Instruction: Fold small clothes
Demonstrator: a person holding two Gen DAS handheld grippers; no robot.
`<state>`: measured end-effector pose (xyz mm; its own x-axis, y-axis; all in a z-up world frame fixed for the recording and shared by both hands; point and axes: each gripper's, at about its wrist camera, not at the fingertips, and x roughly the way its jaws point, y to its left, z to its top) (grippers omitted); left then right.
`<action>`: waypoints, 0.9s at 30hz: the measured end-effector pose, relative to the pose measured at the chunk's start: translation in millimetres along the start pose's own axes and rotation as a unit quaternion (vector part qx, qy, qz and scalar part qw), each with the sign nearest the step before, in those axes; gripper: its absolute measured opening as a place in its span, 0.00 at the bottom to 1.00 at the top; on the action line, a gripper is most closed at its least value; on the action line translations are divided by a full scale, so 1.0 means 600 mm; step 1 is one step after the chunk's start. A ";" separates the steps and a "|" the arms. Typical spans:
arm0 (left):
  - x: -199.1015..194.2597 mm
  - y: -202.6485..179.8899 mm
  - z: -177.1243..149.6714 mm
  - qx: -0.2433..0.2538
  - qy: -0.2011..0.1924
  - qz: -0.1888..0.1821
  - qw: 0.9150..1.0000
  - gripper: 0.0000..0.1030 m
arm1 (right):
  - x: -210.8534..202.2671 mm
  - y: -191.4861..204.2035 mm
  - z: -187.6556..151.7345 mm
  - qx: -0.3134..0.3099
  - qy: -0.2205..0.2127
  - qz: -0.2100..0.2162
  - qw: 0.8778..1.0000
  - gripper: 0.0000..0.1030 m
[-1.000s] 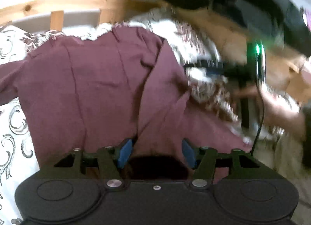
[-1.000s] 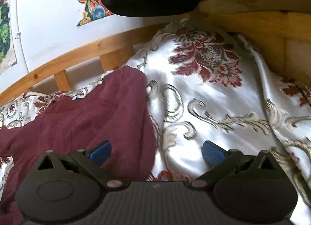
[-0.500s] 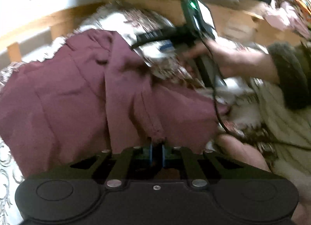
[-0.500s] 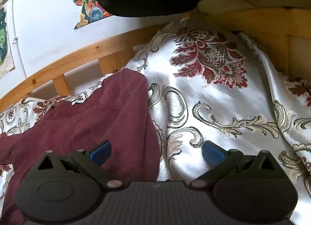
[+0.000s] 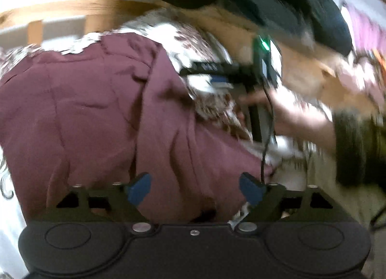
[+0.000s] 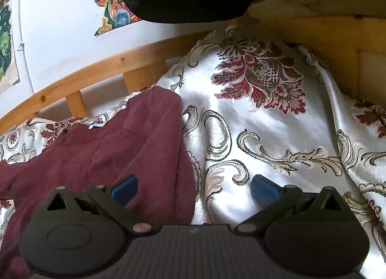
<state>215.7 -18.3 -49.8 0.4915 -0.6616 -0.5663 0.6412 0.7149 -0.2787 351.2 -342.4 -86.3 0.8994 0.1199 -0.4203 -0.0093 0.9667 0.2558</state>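
One fold begun at most — maroon garment spread across the floral satin bedspread, right side flap turned over the body, rumpled, sleeve ends out of frame. Left to do, by the look of it: smoothing, the other side, the final halving. Left gripper just been opening, pads spread wide over the near hem, cloth lying between but not pinched. Right gripper likewise spread, straddling the garment's edge and bare bedspread — gripping nothing. Wooden bed rail beyond.
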 end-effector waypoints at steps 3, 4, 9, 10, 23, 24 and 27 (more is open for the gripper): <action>-0.005 0.013 0.004 -0.033 -0.025 0.019 0.999 0.84 | 0.005 0.006 0.000 -0.012 -0.001 0.010 1.000 1.00; -0.007 0.016 0.005 -0.035 -0.032 0.029 0.998 0.84 | 0.007 0.009 0.000 -0.016 0.001 0.012 1.000 1.00; 0.008 0.032 0.009 -0.049 -0.020 0.065 0.997 0.85 | 0.024 0.026 0.004 -0.045 -0.005 0.031 0.998 1.00; 0.018 0.033 0.008 -0.045 -0.007 0.078 0.996 0.85 | 0.029 0.029 0.006 -0.049 -0.005 0.039 0.998 1.00; 0.069 0.044 -0.016 -0.018 0.046 0.109 0.993 0.85 | 0.079 0.047 0.030 -0.076 -0.029 0.021 0.996 0.14; 0.072 0.044 -0.017 -0.018 0.049 0.110 0.993 0.85 | 0.079 0.040 0.035 -0.066 -0.029 0.021 0.997 0.16; 0.077 0.048 -0.019 -0.019 0.057 0.111 0.992 0.85 | 0.081 0.017 0.037 -0.029 -0.005 0.022 0.999 0.52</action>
<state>249.9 -25.8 -92.9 0.5469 -0.4591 -0.7001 0.5015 0.8493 -0.1652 404.8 -332.0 -84.7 0.9019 0.1599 -0.4013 -0.0736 0.9723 0.2220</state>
